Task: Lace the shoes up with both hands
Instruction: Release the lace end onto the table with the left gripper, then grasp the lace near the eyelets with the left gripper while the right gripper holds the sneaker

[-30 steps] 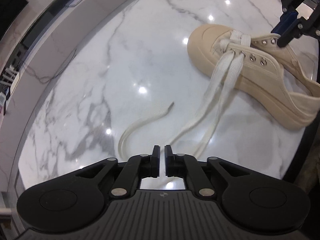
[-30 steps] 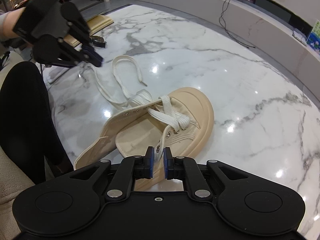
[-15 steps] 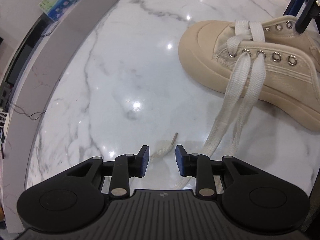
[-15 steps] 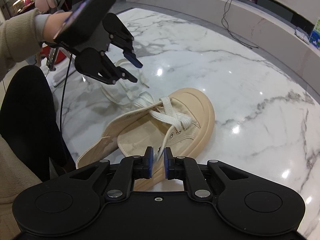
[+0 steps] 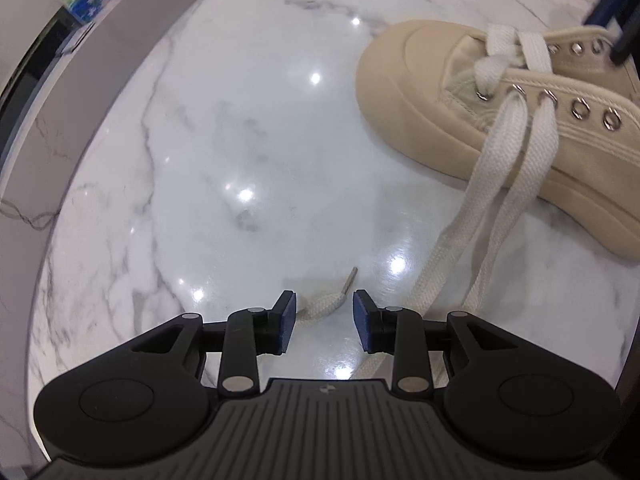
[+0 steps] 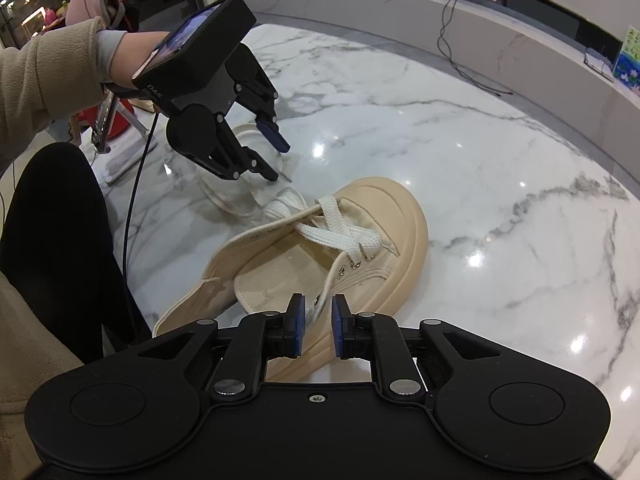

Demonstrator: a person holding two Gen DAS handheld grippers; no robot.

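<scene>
A beige canvas shoe (image 5: 460, 92) lies on a white marble table (image 5: 224, 128), its white lace crossed through the front eyelets. Two lace strands (image 5: 496, 184) hang off its side onto the table. One lace end with its tip (image 5: 340, 292) lies between the fingers of my open left gripper (image 5: 324, 312), apart from both pads. In the right wrist view the shoe (image 6: 360, 248) lies in front of my right gripper (image 6: 318, 320), whose jaws stand slightly apart around a thin lace strand (image 6: 326, 288) by the near eyelets. The left gripper (image 6: 276, 156) hovers above the lace beyond the shoe.
The round table's rim (image 5: 80, 92) curves along the left, a grey ledge beyond it. A marble counter (image 6: 500, 36) with cables and small devices runs behind the table. The person's dark leg (image 6: 60, 248) and beige sleeve (image 6: 48, 76) are at the left.
My left gripper opened and moved down over the loose lace end, closer to the table. My right gripper's jaws parted slightly near the shoe's eyelets.
</scene>
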